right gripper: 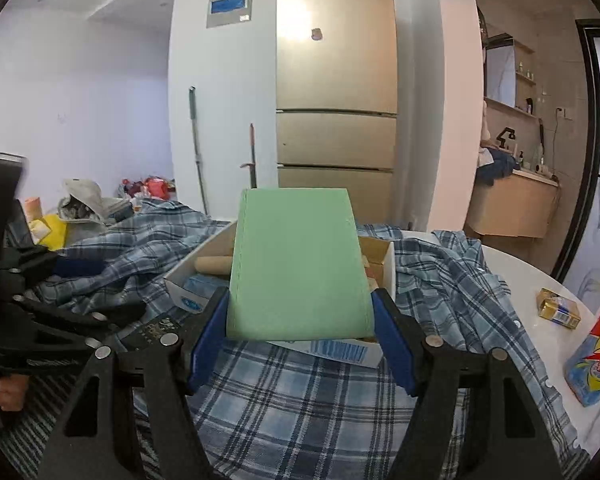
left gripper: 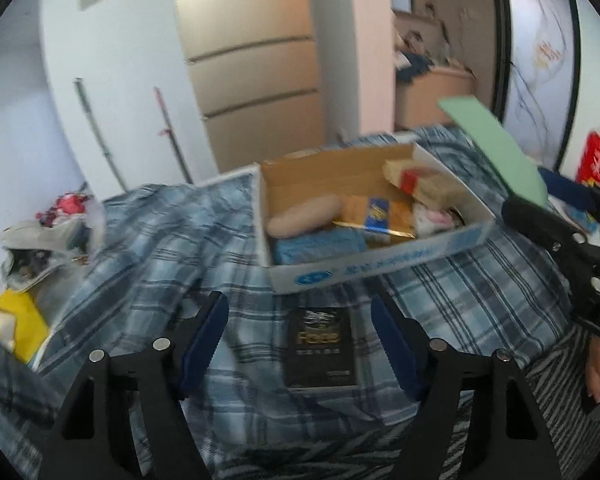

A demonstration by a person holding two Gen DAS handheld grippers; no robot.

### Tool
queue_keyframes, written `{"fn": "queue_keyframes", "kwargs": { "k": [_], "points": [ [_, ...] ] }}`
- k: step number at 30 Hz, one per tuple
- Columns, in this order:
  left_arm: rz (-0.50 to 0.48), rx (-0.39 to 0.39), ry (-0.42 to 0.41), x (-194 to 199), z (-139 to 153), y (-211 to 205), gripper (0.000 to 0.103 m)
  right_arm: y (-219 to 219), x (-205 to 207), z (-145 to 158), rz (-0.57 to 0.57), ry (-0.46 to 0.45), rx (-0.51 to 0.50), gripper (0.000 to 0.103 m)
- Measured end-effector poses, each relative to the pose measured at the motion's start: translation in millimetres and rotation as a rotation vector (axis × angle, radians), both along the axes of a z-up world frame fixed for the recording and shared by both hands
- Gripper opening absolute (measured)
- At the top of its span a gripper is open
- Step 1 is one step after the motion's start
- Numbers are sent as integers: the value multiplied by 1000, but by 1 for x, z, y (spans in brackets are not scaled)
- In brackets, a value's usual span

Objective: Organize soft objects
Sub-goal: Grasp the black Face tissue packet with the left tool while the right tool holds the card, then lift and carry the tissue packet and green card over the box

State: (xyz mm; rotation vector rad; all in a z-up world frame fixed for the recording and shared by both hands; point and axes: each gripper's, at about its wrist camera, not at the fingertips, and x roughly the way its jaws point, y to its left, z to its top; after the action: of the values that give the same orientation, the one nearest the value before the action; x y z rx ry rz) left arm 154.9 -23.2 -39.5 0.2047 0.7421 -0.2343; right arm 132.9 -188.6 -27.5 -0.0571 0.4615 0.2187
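Note:
My right gripper (right gripper: 299,320) is shut on a flat green pad (right gripper: 296,264) and holds it above the near edge of an open cardboard box (right gripper: 180,292). The left wrist view shows the same pad (left gripper: 496,148) raised at the right of the box (left gripper: 380,268). The box holds a beige roll (left gripper: 304,216), a blue pack (left gripper: 320,244), an orange pack (left gripper: 380,212) and other packets. My left gripper (left gripper: 300,340) is open and empty, over a black packet (left gripper: 320,348) that lies on a blue plaid cloth (left gripper: 160,248).
The plaid cloth (right gripper: 440,280) covers a white table (right gripper: 540,280). A gold pack (right gripper: 558,308) and a red-blue bag (right gripper: 596,352) lie at the right. Bags and a yellow item (left gripper: 16,320) pile at the left. A fridge (right gripper: 336,100) stands behind.

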Motion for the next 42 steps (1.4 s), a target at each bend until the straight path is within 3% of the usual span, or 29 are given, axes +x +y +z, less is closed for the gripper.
{"fn": "queue_keyframes", "kwargs": {
  "k": [10,16,22,35,38,42],
  "points": [
    [-32,-87,216,32,-33,3,69,-1,-4,-5,-5,-3,-3,69],
    [-25,-73,256,34,-40,5,66,-4,-2,-8,-23,15,2,69],
    [-33,-51,296,36,-49,2,49,-1,-2,-10,-14,20,-7,69],
    [-31,-10,297,36,-53,-4,49,0,-2,-11,-17,30,-7,69],
    [-9,-20,229,29,-45,0,49,0,-3,-11,-18,25,-7,69],
    [-18,-72,35,3,-18,6,49,-2,-5,-8,-22,7,2,69]
  ]
}}
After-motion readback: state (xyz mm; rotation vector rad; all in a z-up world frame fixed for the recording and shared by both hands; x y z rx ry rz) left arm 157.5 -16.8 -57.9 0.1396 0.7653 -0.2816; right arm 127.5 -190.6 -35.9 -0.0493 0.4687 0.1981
